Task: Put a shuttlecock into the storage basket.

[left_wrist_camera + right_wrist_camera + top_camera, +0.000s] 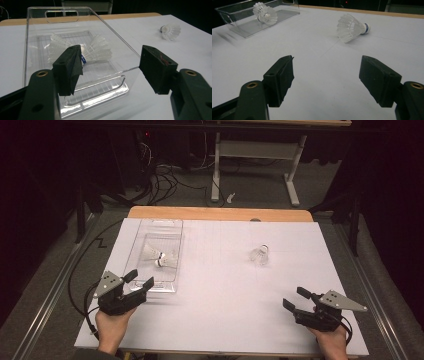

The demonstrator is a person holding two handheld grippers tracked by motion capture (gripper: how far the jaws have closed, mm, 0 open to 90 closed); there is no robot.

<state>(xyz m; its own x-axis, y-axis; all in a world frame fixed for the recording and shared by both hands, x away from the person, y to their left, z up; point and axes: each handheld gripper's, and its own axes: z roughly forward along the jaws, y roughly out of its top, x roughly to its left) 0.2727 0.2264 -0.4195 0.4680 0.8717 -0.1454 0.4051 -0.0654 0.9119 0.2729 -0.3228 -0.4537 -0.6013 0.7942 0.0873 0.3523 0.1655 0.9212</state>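
Broadly, you work over a white table sheet (220,315), and the biggest item on it is the clear plastic tray (161,226) at the left, a rigid, glossy box with a cut-out handle in its far wall; expect it to be light enough to skid if you nudge its near rim, and note that its see-through walls are hard to judge for depth. Your left gripper (138,281) sits just at the tray's near end with its jaws spread and nothing between the pads, looking straight into the tray. Your right gripper (297,298) rests near the right front of the sheet, likewise released and empty. Two shuttlecocks (82,48) already lie inside the tray, heads close together and skirts fanned apart. The loose shuttlecock (352,27) lies on its side out on the sheet, well apart from the tray and ahead of your right gripper, cork head pointing away from the tray as the right gripper view gives it. Judge it very light, springy and easily crushed at the feather skirt; it may roll in an arc when touched. Take it at the cork head or just behind it, where it is firm, and squeeze gently.
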